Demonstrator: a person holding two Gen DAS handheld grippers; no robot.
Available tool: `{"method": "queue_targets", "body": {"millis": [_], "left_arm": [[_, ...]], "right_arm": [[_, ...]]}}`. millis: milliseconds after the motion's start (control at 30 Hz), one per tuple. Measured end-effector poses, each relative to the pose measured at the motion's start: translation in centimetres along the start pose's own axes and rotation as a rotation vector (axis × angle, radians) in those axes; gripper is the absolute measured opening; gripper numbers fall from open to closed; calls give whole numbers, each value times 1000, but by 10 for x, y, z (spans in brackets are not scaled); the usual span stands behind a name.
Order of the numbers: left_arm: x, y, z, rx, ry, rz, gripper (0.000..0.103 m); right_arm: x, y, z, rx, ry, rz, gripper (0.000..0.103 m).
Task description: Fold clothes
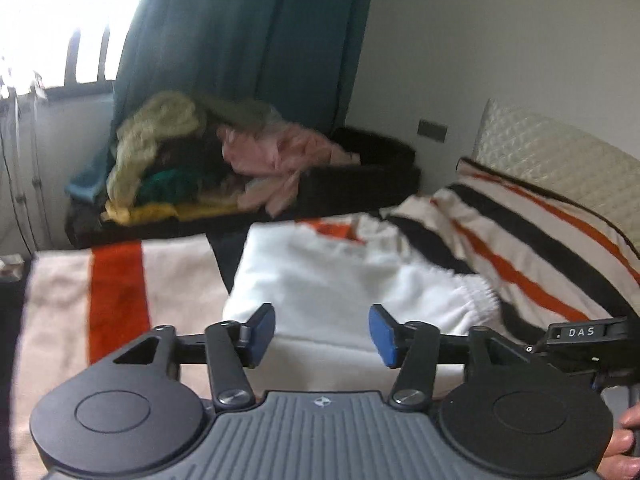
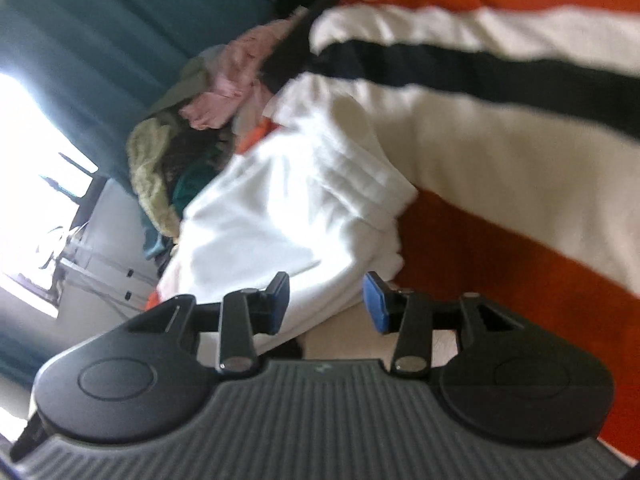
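Across both views, a bed [image 1: 60, 280] under a cream blanket [image 2: 500, 152] striped orange and black, bunched into folds toward the quilted headboard [image 1: 560, 148]. Behind it, teal curtains [image 1: 248, 32] beside a bright window, and a dark basket [image 1: 360, 184] heaped with loose clothes [image 1: 192, 152] in pale green, pink, yellow and dark green (all blurred, no single garment to be told).

On the blanket, a white garment [image 1: 340, 280] partly folded, thick and soft, with an elastic gathered edge toward the right in the left wrist view.

Left tongs [image 1: 322, 334] pointing slightly downward over the bed's near part, level across the frame, blue pads spread with only the garment's near edge seen through the gap; pads not pressing on cloth. Garment just ahead of and between the fingertips, whether touched by them not to be told. At the lower right corner, part of a hand [image 1: 624, 444] on a black handle, and above it a small black part bearing the letters "DAS".

Right tongs [image 2: 326, 304] rolled well over, so the bed appears tilted, pointing downward at the same white garment [image 2: 288, 208]. Pads spread apart, the garment's folded corner lying in the gap and just beyond it, no pinch visible. A small emblem on each grey ribbed body, too small to read.
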State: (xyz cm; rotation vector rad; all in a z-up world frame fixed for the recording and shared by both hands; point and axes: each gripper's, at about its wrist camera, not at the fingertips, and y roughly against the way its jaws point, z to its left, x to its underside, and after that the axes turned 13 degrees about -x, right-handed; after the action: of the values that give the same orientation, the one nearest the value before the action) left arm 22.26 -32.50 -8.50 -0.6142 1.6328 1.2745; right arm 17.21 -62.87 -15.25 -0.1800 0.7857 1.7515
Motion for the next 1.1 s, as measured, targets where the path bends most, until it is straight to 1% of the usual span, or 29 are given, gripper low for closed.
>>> {"method": "queue_targets", "body": {"millis": [67,100,200,300,333,400,433,467,500,533,567,633,733,800,1000,1100], "left_arm": [[-9,31,-5,-17,-18,-31,66],[-13,47,-7,-21,-24,-37,67],[-26,96,-5,-24,2,-62,71],[-34,140,1,-23,31,-85,78],[-37,153,5,-28,45,-88,82],[-41,180,10,-42,57,-92,83],[-42,193,13,-42,54,-97,87],[-43,206,15,-43,47,-105,94],[-43,220,16,-50,41,-121,97],[-41,233,17,-60,33,-143,102],[-39,246,18,-71,25,-167,103],[-32,270,18,-74,-3,-209,103],[-20,297,20,-72,-1,-228,103],[-11,315,21,-68,-3,-246,103],[17,347,30,-74,24,-262,103],[29,352,36,-94,36,-259,103]], "right_arm": [[0,25,23,-26,52,-8,45],[0,38,35,-40,81,-14,45],[2,76,70,-77,178,-37,45],[7,114,103,-103,262,-39,45],[10,125,112,-110,286,-39,45],[18,147,130,-115,347,-57,45],[23,157,137,-111,380,-67,50],[29,167,144,-109,413,-76,57],[35,176,149,-116,440,-83,77],[41,183,151,-140,461,-86,91],[47,191,154,-165,482,-90,92],[60,205,158,-177,519,-105,92],[79,217,160,-168,543,-122,92],[93,225,161,-149,567,-153,92],[124,233,154,-149,587,-189,92],[139,230,146,-137,584,-207,92]]}}
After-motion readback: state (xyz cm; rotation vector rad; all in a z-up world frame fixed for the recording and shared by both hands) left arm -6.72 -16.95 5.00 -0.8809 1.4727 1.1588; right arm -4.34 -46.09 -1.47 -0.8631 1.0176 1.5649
